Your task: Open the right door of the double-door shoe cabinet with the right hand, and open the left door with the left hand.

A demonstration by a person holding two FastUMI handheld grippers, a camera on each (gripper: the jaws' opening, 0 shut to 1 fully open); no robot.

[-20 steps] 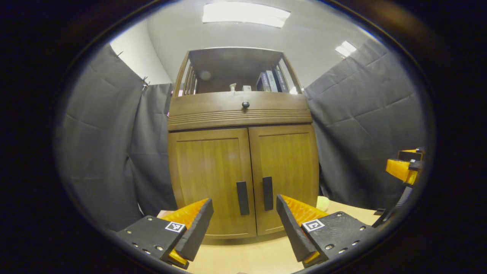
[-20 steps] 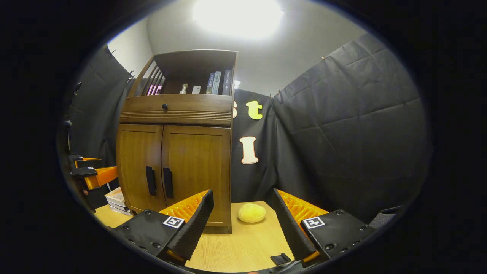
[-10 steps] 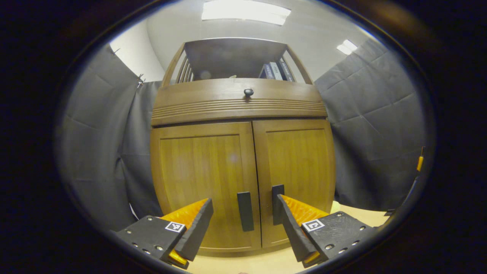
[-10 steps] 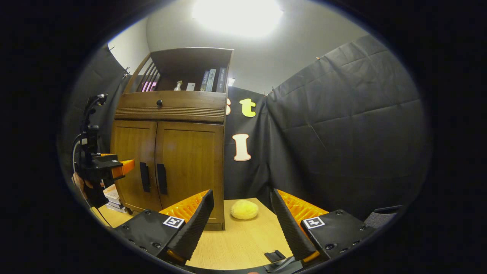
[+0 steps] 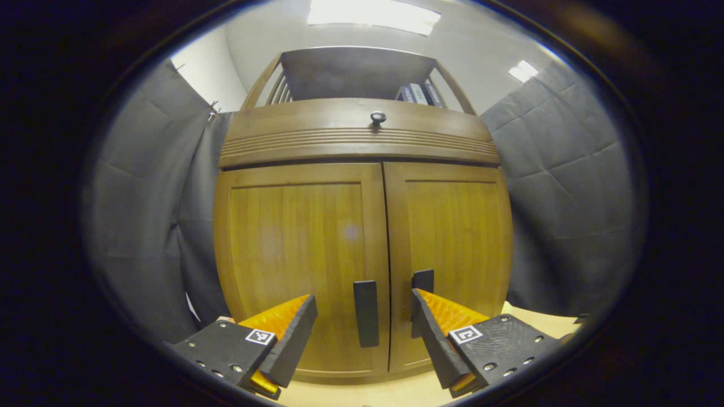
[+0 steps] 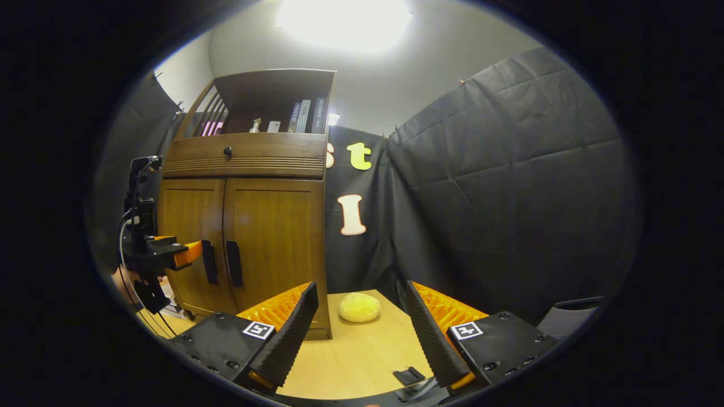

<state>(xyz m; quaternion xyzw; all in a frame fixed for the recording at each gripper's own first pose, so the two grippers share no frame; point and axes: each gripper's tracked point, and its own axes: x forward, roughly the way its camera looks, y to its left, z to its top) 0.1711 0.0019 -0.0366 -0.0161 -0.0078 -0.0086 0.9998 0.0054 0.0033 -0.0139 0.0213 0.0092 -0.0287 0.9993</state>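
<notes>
**Left claw lined up, right claw way off: order could get messy**

While both doors are shut, here's what bugs me. In the left gripper view the left gripper [image 5: 362,325] is spread wide with nothing in it, and the left door handle [image 5: 366,314] sits low in the middle of the frame, right in the gap between the fingers. The right door handle [image 5: 422,281] pokes up just behind the finger at lower right. That closeness is the risk: if the claw drifts sideways as it goes in, that finger could bump the right handle or wedge in the seam between the left door [image 5: 300,260] and the right door [image 5: 449,254].

In the right gripper view the right gripper [image 6: 362,328] is also wide open and empty, aimed past the cabinet [image 6: 243,164] toward the wall, with a yellow puffy ball [image 6: 360,307] on the table [image 6: 362,362] ahead of it. The cabinet sits at centre left of that frame, well apart from those fingers. The task names the right door first, so my guess is the left hand may jump the queue. And when the right claw swings over, the two could crowd each other at those neighbouring handles.
</notes>
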